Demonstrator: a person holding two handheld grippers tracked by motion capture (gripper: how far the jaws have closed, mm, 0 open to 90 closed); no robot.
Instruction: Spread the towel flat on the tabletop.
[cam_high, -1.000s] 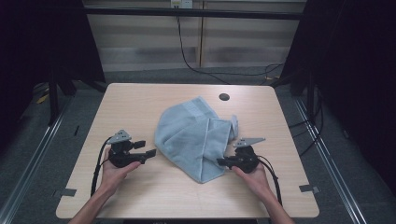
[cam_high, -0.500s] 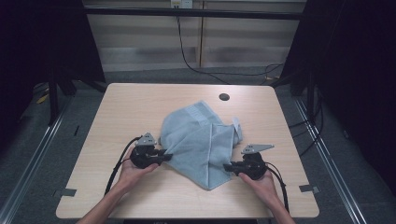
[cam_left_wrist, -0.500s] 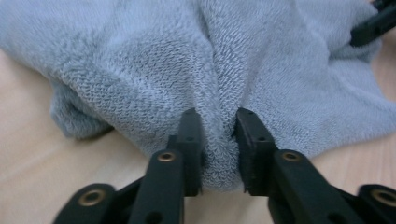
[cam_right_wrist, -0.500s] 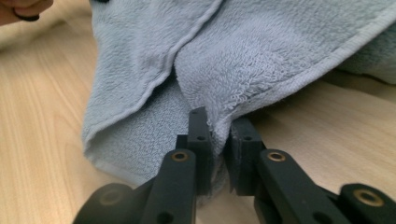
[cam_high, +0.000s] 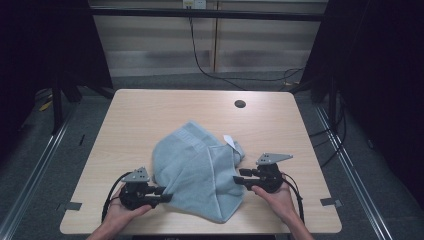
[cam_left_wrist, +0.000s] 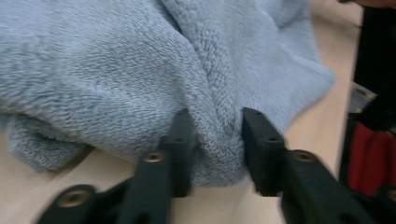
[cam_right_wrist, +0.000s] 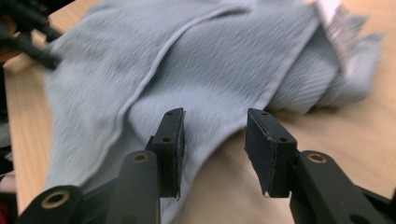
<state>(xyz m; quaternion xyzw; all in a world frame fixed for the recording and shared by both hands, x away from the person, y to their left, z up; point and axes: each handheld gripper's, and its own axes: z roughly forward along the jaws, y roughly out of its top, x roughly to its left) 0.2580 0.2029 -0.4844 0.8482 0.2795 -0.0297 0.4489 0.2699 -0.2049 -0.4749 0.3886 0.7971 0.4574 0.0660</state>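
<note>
At the near edge of the worktop (cam_high: 150, 115), toward its near left corner, the left hand-held gripper (cam_high: 162, 194) lies low in the person's left hand (cam_high: 122, 212), its jaws pointing right at the near left edge of the light blue towel (cam_high: 197, 172). In the left gripper view the two black jaws stand apart with a bulging fold of the towel's terry cloth (cam_left_wrist: 140, 74) pushed in between them; the pads touch the fold on both sides but are not pressed together, so this gripper is released around the cloth rather than clamped on it. Toward the near right part of the worktop, the right hand-held gripper (cam_high: 239, 176) sits in the right hand (cam_high: 277, 197), jaws pointing left at the towel's right side. In the right gripper view its jaws are wide apart, released, with the towel's hemmed edge (cam_right_wrist: 196, 84) just ahead of them and bare wood under the right jaw. The towel lies crumpled and partly folded in the middle of the worktop, nearer the front edge, with a small white tag (cam_high: 229, 140) at its far right. Farther back, a round cable hole (cam_high: 240, 104) sits near the far edge
</note>
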